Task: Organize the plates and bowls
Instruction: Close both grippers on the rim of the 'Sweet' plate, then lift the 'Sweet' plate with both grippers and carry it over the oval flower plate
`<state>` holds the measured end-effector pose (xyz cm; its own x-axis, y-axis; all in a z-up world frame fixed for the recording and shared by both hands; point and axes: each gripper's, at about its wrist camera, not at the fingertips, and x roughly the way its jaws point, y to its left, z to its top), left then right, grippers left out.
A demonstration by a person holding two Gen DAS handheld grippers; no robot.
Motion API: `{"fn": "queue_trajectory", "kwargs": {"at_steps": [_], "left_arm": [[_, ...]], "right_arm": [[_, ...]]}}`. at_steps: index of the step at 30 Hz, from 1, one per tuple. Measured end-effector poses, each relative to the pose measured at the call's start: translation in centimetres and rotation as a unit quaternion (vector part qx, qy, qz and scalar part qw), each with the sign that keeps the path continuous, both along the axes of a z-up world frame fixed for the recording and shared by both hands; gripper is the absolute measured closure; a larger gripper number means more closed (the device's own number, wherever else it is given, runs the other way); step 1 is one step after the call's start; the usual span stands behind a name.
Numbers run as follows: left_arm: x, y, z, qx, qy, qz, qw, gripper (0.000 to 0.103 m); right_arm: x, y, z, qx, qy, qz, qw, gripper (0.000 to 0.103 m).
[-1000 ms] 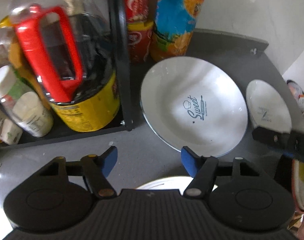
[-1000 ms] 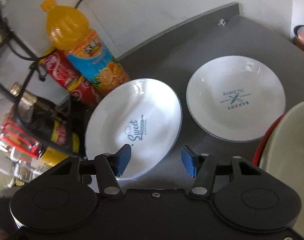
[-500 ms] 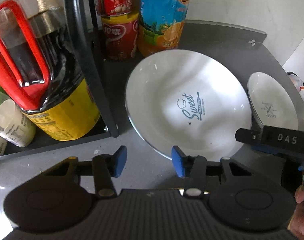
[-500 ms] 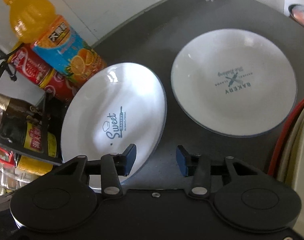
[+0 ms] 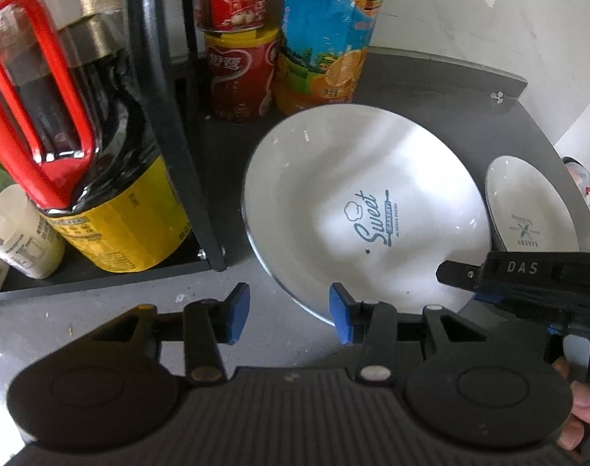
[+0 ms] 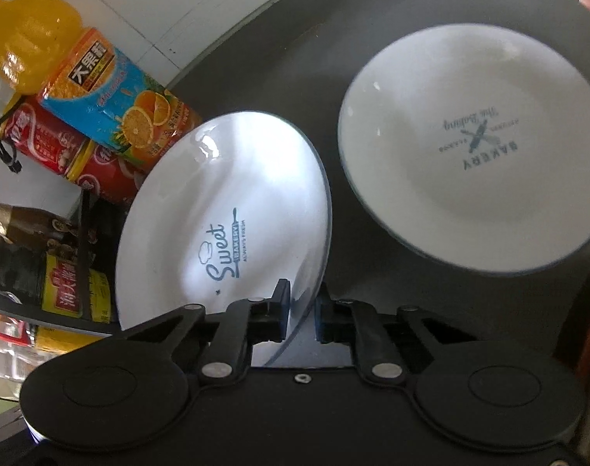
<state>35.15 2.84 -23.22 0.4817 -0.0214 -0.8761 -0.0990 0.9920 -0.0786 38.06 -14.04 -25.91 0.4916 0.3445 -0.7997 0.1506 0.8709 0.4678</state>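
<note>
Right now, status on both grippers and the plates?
Right gripper closing on Sweet plate rim. Left gripper closing, nothing between. Bakery plate untouched. Bottle crowds behind.

White plates, blue lettering, loud pantry colours.
The "Sweet" plate (image 6: 217, 209) is glazed white with blue script and a thin grey-blue rim; the "Bakery" plate (image 6: 473, 147) is printed in grey-blue on white. The countertop (image 5: 430, 81) is dark grey. An orange juice bottle (image 6: 81, 73) is wrapped in blue, red cans (image 5: 240, 73) banded yellow.
</note>
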Motion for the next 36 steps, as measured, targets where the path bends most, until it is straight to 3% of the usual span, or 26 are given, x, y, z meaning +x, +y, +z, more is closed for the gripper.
{"fn": "queue_trajectory", "kwargs": {"at_steps": [4,10,17,21,24,28,31,33,36], "left_arm": [[0.0,0.5,-0.2,-0.004,-0.001,0.013,0.9999,0.059],[0.4,0.9,-0.4,-0.009,0.002,0.022,0.9997,0.059],[1.1,0.8,-1.4,-0.009,0.005,0.028,0.9995,0.060],[1.4,1.2,-1.9,-0.031,0.004,0.033,0.9990,0.071],[1.3,0.9,-2.1,-0.027,-0.001,0.026,0.9993,0.072],[1.2,0.7,-2.4,-0.042,-0.002,0.039,0.9983,0.072],[1.3,0.5,-2.5,-0.035,-0.004,0.039,0.9986,0.072],[1.4,0.2,-2.6,-0.039,-0.007,0.034,0.9986,0.081],[1.0,0.3,-2.4,-0.045,-0.002,0.034,0.9984,0.082]], "right_arm": [[-0.3,0.4,0.5,-0.029,-0.006,0.006,1.000,0.090],[-0.6,0.2,0.6,-0.035,0.015,-0.005,0.999,0.089],[-0.9,0.0,0.5,-0.040,0.007,-0.007,0.999,0.087],[-0.4,0.3,0.4,-0.051,-0.003,-0.014,0.999,0.082],[0.0,1.1,0.5,-0.077,-0.022,-0.003,0.997,0.076],[0.4,0.6,0.3,-0.067,-0.037,-0.011,0.997,0.077],[0.3,0.1,0.0,-0.063,-0.042,-0.014,0.997,0.086],[0.0,-0.4,0.0,-0.054,-0.042,-0.010,0.998,0.088],[-0.9,0.5,0.8,-0.102,-0.064,0.002,0.993,0.087]]}}
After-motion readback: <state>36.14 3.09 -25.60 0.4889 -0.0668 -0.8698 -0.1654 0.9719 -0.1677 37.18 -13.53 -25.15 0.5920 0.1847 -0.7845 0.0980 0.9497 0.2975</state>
